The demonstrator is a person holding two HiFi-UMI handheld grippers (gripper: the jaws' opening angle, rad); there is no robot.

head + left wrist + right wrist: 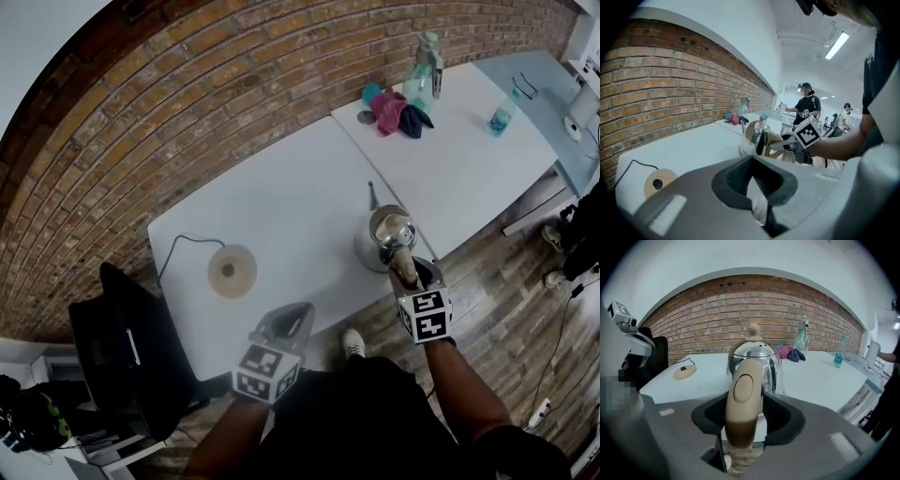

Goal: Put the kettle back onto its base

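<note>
While the left gripper [286, 323] hovers over the near edge of the white surface [281, 202] with its jaws apart and nothing between them, the right gripper [405, 272] is closed on the beige handle [743, 399] of the kettle [389, 234]. The left gripper view shows only bare surface through the gap of its jaws. In the right gripper view the handle stands upright between the jaws, with the shiny steel body and round lid knob just beyond it.

The kettle is upright at the right front part of the surface, its thin spout pointing toward the brick wall [216, 103]; whether its bottom rests on the surface or hangs just above it, I cannot tell. Its base [232, 271], a round beige disc with a black cord trailing to the left, lies well apart from it on the left part of the surface. On the adjoining surface farther back stand a spray bottle [427, 61], bunched cloths [394, 111] and a small blue bottle [502, 114].
</note>
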